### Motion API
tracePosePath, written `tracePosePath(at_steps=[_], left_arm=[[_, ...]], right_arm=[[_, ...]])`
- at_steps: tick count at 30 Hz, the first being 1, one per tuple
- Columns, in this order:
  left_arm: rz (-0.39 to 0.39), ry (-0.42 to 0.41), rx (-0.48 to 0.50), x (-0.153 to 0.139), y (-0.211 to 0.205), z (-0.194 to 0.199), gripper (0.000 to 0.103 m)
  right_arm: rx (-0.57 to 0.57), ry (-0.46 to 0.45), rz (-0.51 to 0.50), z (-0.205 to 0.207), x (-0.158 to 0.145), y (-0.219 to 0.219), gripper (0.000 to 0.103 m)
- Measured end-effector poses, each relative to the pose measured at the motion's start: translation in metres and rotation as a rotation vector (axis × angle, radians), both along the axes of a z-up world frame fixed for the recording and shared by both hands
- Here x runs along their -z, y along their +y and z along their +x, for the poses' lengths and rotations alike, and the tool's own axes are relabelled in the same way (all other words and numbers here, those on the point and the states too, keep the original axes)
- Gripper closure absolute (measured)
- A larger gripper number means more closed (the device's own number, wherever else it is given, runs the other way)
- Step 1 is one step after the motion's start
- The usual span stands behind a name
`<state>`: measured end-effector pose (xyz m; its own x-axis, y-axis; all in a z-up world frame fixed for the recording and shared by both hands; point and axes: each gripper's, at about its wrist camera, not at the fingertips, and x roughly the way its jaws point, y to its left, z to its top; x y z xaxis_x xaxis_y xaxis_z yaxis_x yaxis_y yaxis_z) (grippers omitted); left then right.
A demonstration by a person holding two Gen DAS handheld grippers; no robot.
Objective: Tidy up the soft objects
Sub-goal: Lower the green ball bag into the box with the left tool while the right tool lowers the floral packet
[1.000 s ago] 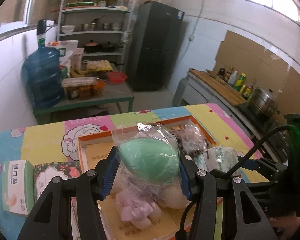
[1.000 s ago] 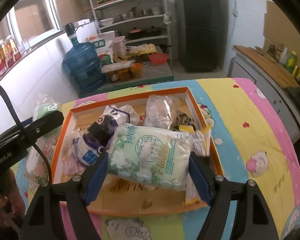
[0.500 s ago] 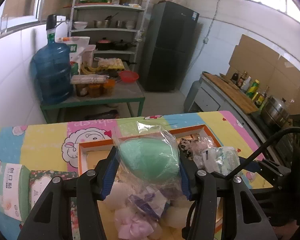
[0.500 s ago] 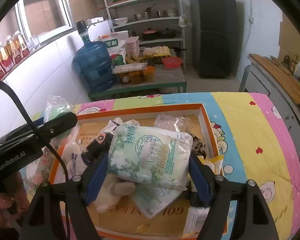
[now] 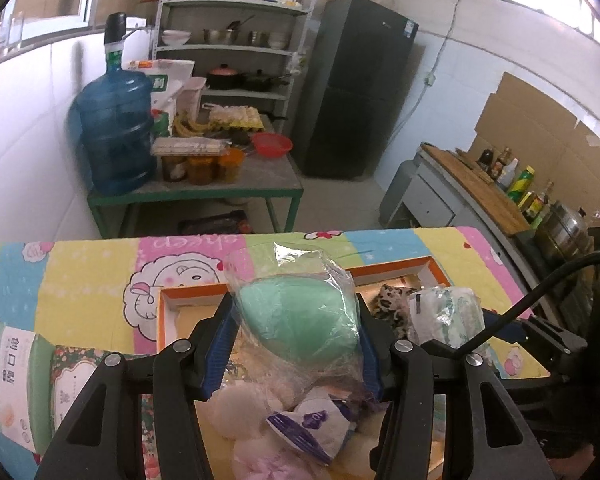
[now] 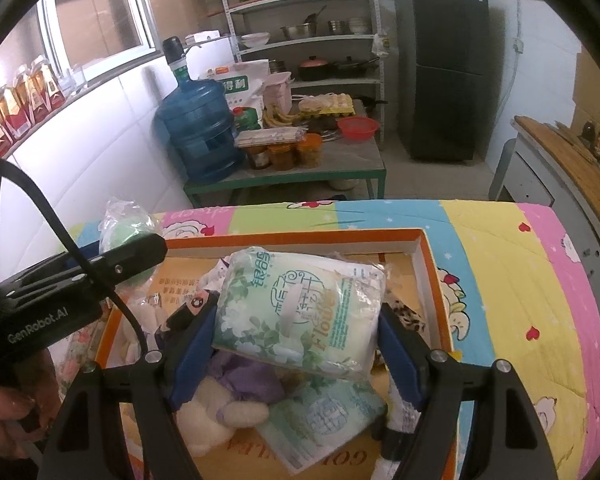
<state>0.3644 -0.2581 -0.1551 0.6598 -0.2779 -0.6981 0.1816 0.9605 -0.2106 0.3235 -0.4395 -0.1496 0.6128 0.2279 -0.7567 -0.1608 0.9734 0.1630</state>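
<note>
My left gripper [image 5: 296,320] is shut on a green sponge in a clear plastic bag [image 5: 300,316] and holds it above the orange-rimmed cardboard box [image 5: 188,294]. My right gripper [image 6: 298,322] is shut on a pack of tissues with a floral print [image 6: 300,312], also above the box [image 6: 424,264]. In the box lie a cream and purple plush toy [image 6: 220,404], another tissue pack [image 6: 324,420] and a leopard-print item [image 5: 392,300]. The left gripper and its sponge bag [image 6: 126,232] show at the left of the right wrist view.
The box sits on a table with a colourful cartoon cloth [image 6: 512,280]. Two small cartons [image 5: 16,380] lie on the cloth left of the box. Beyond the table stand a green side table with a water jug [image 5: 116,136], shelves and a dark fridge [image 5: 356,88].
Both grippers have risen and drawn back with their loads. The box and its contents now sit lower in both views.
</note>
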Motion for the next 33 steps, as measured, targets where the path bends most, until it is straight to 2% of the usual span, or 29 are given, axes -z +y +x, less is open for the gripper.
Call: tracePosePath(at_steps=[12,22,26,33], left_arm=[[-0.004,0.107,-0.011,0.03,0.004,0.018,0.048],[0.019,0.145,0.009,0.052,-0.003,0.025,0.048],[0.018,0.203,0.031,0.069,-0.006,0.032,0.048],[0.006,0.199,0.034,0.071,-0.007,0.033,0.048]], right_arm=[[-0.055,0.017,-0.062,0.013,0.011,0.014,0.025],[-0.074,0.008,-0.13,0.011,0.022,0.021,0.025],[-0.075,0.014,-0.137,0.009,0.028,0.022,0.025],[-0.069,0.009,-0.135,0.008,0.028,0.021,0.025]])
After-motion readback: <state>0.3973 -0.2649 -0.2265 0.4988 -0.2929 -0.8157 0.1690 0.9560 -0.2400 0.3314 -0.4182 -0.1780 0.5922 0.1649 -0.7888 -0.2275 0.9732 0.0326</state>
